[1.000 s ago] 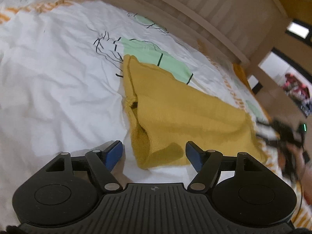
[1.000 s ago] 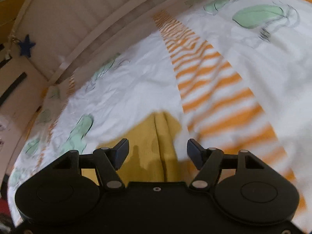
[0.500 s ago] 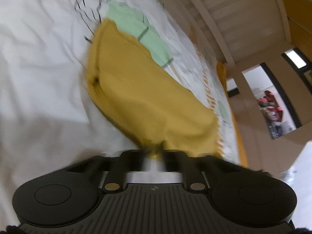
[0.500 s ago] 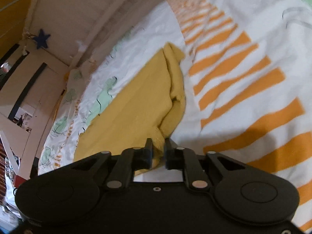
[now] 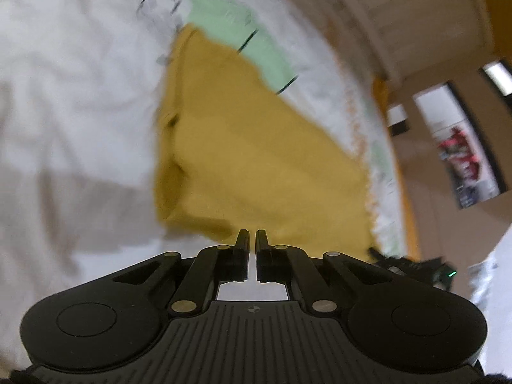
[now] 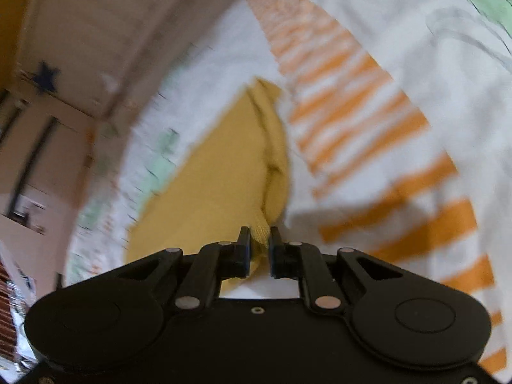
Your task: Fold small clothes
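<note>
Right gripper (image 6: 259, 240) jaws are clamped on a bunched corner of the yellow garment (image 6: 224, 179); left gripper (image 5: 252, 240) jaws are pinched nearly shut at its near edge, grip unclear. Garment is spread on the printed bedsheet (image 5: 70, 102) between both grippers. No readable writing or labels are seen.

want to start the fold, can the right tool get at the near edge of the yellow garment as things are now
Probably yes: the right tool is shut on a bunched bit of the yellow garment at its near edge, with nothing on the bedsheet in the way.
</note>
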Demonstrator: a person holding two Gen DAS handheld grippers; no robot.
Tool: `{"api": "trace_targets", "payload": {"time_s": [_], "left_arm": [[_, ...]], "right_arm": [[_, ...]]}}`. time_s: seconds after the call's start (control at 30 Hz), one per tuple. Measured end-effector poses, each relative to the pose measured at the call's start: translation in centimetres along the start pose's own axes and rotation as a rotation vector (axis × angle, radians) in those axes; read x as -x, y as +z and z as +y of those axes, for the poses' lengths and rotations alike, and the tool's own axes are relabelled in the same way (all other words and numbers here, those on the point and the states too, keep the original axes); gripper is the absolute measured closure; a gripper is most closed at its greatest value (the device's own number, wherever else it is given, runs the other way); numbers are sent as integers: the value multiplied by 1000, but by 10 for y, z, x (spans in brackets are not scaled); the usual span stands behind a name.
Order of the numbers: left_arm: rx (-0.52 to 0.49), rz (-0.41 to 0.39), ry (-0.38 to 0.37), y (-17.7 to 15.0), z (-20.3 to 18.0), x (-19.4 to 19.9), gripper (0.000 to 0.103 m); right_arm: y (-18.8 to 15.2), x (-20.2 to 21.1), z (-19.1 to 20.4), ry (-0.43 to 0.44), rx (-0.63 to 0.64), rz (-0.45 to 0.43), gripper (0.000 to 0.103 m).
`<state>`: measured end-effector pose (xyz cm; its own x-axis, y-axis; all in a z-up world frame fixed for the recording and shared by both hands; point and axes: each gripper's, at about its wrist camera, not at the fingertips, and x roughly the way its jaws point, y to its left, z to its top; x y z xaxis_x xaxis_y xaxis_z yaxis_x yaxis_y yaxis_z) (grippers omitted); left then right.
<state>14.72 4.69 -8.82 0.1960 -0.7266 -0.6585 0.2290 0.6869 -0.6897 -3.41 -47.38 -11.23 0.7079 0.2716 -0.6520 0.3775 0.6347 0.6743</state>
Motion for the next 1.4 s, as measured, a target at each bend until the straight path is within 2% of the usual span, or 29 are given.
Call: {"api": "trace_targets", "payload": {"time_s": [0.1, 0.17, 0.2, 0.23, 0.27, 0.3, 0.33, 0.4, 0.47, 0.53, 0.73, 0.87, 1.0, 1.1, 1.27, 1.33, 1.4], "left_arm": [[-45, 10, 128, -16, 7, -1, 99], [-99, -27, 168, -25, 2, 7, 97], [-121, -47, 190, -27, -3, 12, 88], [-140, -75, 214, -29, -9, 17, 68], [-158, -113, 233, -30, -16, 22, 57], [-181, -161, 242, -30, -24, 27, 38], [-206, -209, 248, -31, -32, 32, 26], [-276, -307, 280, -31, -52, 37, 19], [-347, -364, 304, -28, -72, 35, 11], [-394, -376, 324, -18, -90, 25, 8], [-293, -330, 315, 12, -111, -18, 8], [-299, -310, 356, 28, -122, -51, 8], [-341, -248, 422, 42, -135, -92, 8], [-376, -247, 496, 50, -141, -118, 8], [-379, -174, 574, 58, -138, -156, 8], [-394, -191, 605, 53, -136, -165, 0], [-430, -223, 629, 46, -135, -169, 0]], "right_arm": [[-5, 0, 2, -9, 16, -7, 76], [-7, 7, 6, -32, 43, -20, 60], [-7, 11, 10, -45, 77, -39, 44], [-6, 14, 15, -56, 108, -63, 26], [-5, 16, 21, -69, 136, -94, 18], [-4, 21, 25, -82, 167, -138, 11], [-4, 23, 28, -87, 189, -174, 8], [0, 23, 32, -85, 216, -225, 0], [3, 18, 34, -74, 234, -252, 0], [7, 10, 32, -63, 251, -243, 0], [18, -25, 26, -36, 270, -200, 0], [21, -38, 23, 10, 281, -206, 0], [21, -45, 21, 35, 308, -207, 0], [18, -43, 15, 66, 320, -218, 0], [21, -40, 10, 107, 285, -210, 0], [22, -39, 9, 115, 276, -206, 0], [22, -40, 9, 116, 278, -205, 0]]}}
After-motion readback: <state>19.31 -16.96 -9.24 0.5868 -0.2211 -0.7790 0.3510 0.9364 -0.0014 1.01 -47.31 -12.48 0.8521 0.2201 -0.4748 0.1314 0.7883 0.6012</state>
